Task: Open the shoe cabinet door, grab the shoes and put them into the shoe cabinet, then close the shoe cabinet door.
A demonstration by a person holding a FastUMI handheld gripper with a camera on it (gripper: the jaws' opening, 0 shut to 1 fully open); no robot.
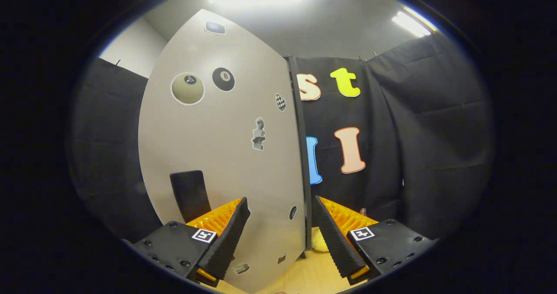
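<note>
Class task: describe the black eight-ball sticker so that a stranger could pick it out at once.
Find the big grey cabinet door that the open hand-held gripper straddles at its edge. High on its face sit two round stickers; the eight-ball sticker is the smaller, black one, right of the pale ball sticker.

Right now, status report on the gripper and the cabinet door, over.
Gripper open, fingers straddling the door's edge. Grey stickered shoe cabinet door swung ajar. Small yellow thing beyond the fingers, unidentified.

Cabinet door (226, 146) stands edge-on between the spread fingers of the gripper (280, 224), its panel blocking everything left of centre; right of the door edge is open room over the wooden floor (313, 272), up to the yellow item (320, 242).
</note>
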